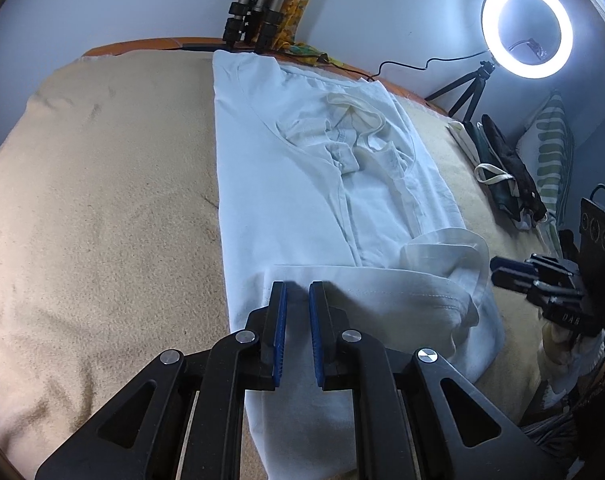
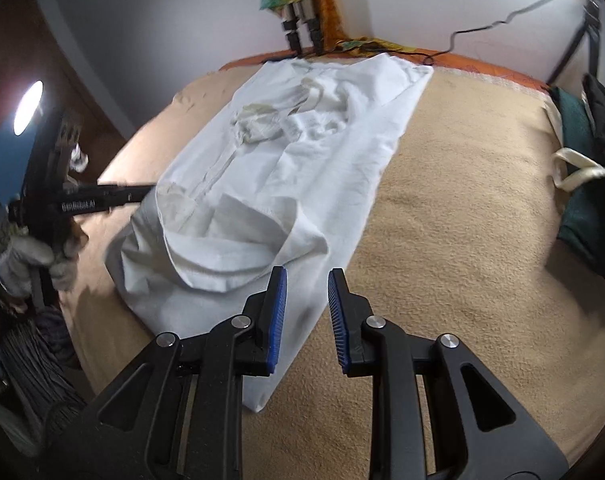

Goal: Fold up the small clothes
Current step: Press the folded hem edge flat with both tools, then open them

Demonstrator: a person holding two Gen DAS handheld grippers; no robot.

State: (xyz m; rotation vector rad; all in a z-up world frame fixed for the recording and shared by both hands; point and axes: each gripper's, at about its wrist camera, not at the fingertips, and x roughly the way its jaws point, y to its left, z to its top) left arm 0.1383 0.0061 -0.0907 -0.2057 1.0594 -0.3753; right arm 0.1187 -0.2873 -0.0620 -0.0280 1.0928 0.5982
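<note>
A white T-shirt (image 1: pixel 294 184) lies folded into a long strip on the beige blanket (image 1: pixel 102 208), its collar up. A loose flap (image 1: pixel 442 276) is turned over at the near end. My left gripper (image 1: pixel 297 286) hovers over that near end, its blue pads a narrow gap apart with nothing pinched between them. In the right wrist view the shirt (image 2: pixel 302 152) runs away to the upper left, and the left gripper (image 2: pixel 148 191) touches its left edge, held by a gloved hand (image 2: pixel 30 264). My right gripper (image 2: pixel 307 274) stands open and empty over the shirt's near right edge. It also shows as right gripper (image 1: pixel 496 270).
A lit ring light (image 1: pixel 526 28) on a small tripod stands at the back right. Tripod legs (image 1: pixel 250 20) rest at the bed's far edge. Dark clothes and a bag (image 1: pixel 502 168) and a striped pillow (image 1: pixel 550 152) lie along the right side. Bare blanket stretches on both sides of the shirt.
</note>
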